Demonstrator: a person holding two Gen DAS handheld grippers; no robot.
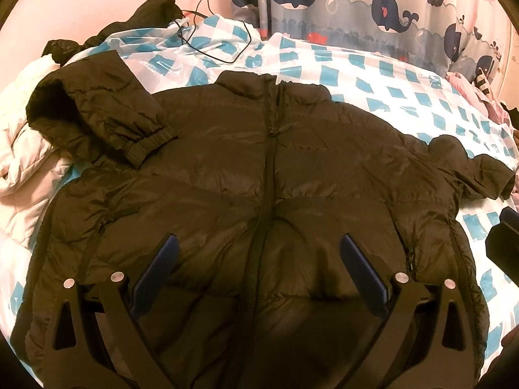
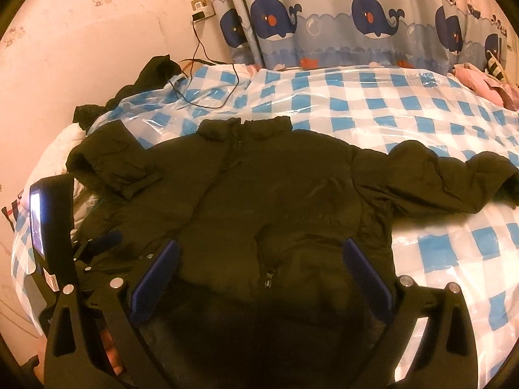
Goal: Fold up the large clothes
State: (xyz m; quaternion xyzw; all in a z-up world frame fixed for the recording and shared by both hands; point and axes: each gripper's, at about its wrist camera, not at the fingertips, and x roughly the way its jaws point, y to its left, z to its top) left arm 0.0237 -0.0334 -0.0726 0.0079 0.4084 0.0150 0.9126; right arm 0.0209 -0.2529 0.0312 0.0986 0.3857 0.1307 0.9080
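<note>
Dark puffer jacket (image 1: pixel 259 175) lies front-up on the bed, over a blue-and-white checked plastic sheet (image 1: pixel 373 74). Quilted shell, slightly shiny, zipper (image 1: pixel 269 162) closed up the centre to a stand collar. Sleeve on the image left (image 1: pixel 107 110) is folded in over the chest, its elastic cuff (image 1: pixel 149 146) resting on the body panel. The other sleeve (image 2: pixel 454 178) runs straight out to the right across the sheet. Zip pockets on both lower panels.

Left gripper (image 1: pixel 259 269): spread wide, nothing between the blue pads (image 1: pixel 155 269). It sits over the lower front of the jacket, straddling the zipper line. Contact with the fabric can't be confirmed.

Right gripper (image 2: pixel 259 272): also wide apart, holding nothing, above the hem area on the jacket's right side, a pocket zip pull (image 2: pixel 268 280) between the fingers.

White bedding (image 1: pixel 22 149) bunched left of the jacket. Whale-print curtain (image 2: pixel 340 22) behind the bed, black cable (image 2: pixel 201 74) trailing from a wall socket onto the sheet.
</note>
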